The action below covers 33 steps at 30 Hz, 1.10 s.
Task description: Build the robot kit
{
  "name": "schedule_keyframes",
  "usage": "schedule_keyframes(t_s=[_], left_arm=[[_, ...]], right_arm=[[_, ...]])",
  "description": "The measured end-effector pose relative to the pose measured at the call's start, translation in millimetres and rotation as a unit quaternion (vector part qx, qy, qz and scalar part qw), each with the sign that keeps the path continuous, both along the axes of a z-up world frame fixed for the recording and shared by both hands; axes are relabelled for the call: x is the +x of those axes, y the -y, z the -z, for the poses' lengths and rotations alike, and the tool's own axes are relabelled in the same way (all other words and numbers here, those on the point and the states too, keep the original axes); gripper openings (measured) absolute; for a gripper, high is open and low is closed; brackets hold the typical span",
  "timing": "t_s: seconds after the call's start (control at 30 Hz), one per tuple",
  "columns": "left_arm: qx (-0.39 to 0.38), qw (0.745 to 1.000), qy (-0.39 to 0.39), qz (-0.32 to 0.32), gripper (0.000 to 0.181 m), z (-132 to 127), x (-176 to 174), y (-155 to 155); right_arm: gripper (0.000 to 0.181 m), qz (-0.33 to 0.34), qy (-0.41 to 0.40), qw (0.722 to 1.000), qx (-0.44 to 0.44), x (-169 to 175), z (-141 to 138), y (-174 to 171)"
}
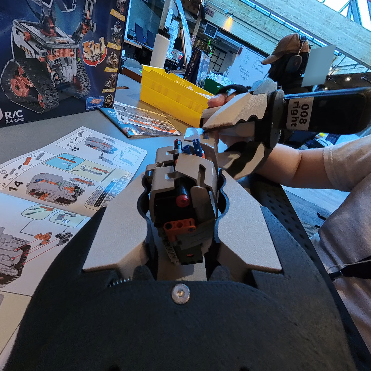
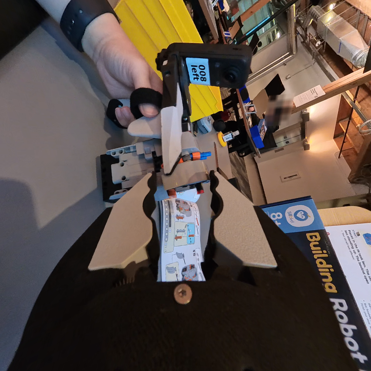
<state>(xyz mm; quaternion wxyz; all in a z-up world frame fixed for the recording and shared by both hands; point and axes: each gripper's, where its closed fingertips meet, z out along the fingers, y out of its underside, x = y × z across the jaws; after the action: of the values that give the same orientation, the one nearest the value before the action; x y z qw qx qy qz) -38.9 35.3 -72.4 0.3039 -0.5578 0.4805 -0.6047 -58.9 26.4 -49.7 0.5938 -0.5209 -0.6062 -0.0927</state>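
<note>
I see the grey table filling the left half of my left wrist view, with a big dark blue kit box standing in the upper left of the frame. Just right of it, above centre, sits a yellow bin. An open instruction booklet lies flat at the left edge, and a smaller leaflet lies near the foot of the bin.

My left gripper sits in the centre of the frame, its grey fingers pressed against both sides of a partly built grey brick model, which it holds with blue pins and an orange block showing.

My right gripper is spread apart in the middle of the right wrist view, nothing between its fingers, only the booklet behind them. Its tips hover just beside the model, at centre frame, not clearly touching. A second printed box lies at the lower right.
</note>
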Motion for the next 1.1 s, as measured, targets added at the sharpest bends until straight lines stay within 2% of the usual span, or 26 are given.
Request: schedule_keyframes(t_s=[0.33, 0.67, 0.8, 1.1], left_arm=[[0.003, 1.000, 0.000, 0.003, 0.067, 0, -1, 1], [-0.009, 0.999, 0.012, 0.033, 0.070, -4, -7, 8], [-0.009, 0.999, 0.013, 0.040, 0.066, -4, -9, 10], [-0.034, 0.999, 0.005, 0.040, 0.068, -2, -8, 9]], right_arm=[[0.051, 0.003, 0.016, 1.000, -0.021, 1, 1, -6], [0.049, -0.011, -0.009, 0.999, 0.030, -4, 0, 0], [0.048, -0.020, 0.018, 0.997, 0.070, -9, -2, 5], [0.046, -0.021, 0.004, 0.998, 0.063, -9, -1, 2]])
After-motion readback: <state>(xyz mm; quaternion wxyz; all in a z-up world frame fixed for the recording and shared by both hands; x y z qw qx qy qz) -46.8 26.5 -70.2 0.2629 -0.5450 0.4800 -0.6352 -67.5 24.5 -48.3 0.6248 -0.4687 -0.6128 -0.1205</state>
